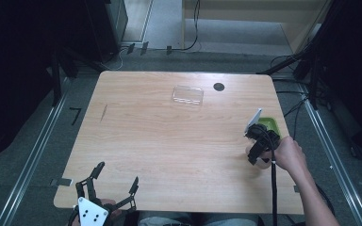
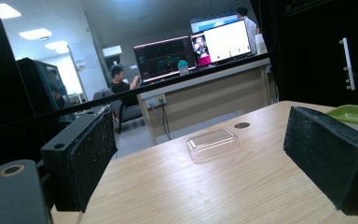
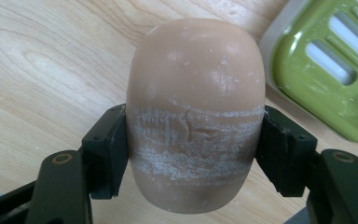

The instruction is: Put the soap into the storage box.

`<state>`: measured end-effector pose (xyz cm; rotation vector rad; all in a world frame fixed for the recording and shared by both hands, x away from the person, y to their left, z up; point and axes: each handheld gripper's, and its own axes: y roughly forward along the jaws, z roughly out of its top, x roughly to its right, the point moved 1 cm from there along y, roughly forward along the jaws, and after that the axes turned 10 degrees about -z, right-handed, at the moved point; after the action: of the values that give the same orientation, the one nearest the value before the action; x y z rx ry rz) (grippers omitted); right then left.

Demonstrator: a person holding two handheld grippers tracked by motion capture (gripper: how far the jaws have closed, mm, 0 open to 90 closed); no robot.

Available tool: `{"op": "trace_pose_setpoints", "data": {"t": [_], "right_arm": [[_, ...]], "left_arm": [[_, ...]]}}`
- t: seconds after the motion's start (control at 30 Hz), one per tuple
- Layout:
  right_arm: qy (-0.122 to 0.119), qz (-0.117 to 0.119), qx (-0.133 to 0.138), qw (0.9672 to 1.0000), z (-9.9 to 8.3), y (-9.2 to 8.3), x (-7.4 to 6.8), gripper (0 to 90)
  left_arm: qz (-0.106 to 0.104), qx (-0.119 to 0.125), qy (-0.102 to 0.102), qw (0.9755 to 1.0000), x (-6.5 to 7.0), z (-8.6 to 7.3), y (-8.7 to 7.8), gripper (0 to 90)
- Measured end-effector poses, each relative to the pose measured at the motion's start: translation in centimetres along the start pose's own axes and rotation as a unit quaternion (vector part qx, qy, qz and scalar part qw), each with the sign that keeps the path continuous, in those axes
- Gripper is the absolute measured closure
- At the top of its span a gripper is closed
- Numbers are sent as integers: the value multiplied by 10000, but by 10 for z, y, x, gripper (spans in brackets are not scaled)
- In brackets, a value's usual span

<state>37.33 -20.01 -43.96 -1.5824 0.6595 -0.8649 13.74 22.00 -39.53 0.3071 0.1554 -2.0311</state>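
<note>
A tan oval bar of soap (image 3: 195,112) sits between the black jaws of my right gripper (image 3: 193,149), which is shut on its scuffed middle band. Right beside it lies a green slotted soap dish (image 3: 328,70). From above, my right gripper (image 1: 259,148) is at the table's right edge, just in front of the green dish (image 1: 268,123), and a sliver of the soap (image 1: 262,163) peeks out under it. My left gripper (image 1: 111,186) rests at the near left edge with its jaws spread wide and nothing between them. In its own view the pads (image 2: 91,156) frame bare wood.
A clear plastic lid (image 1: 187,95) lies at the far middle of the wooden table (image 1: 169,141), with a dark round hole (image 1: 219,86) just right of it. Cables and black stands ring the table on the floor. People sit at monitors far behind.
</note>
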Motion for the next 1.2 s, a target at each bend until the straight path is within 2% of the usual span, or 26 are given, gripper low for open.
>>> {"op": "trace_pose_setpoints", "data": {"t": [0.47,0.93,1.2], "right_arm": [[162,16,-31,9999,-4,-4,13,335],[428,38,-12,9991,2,-6,34,335],[483,13,3,9988,5,-9,42,335]], "left_arm": [[4,4,-10,10000,0,0,0,99],[-4,5,-17,10000,0,0,1,99],[-1,5,-19,10000,0,0,1,99]]}}
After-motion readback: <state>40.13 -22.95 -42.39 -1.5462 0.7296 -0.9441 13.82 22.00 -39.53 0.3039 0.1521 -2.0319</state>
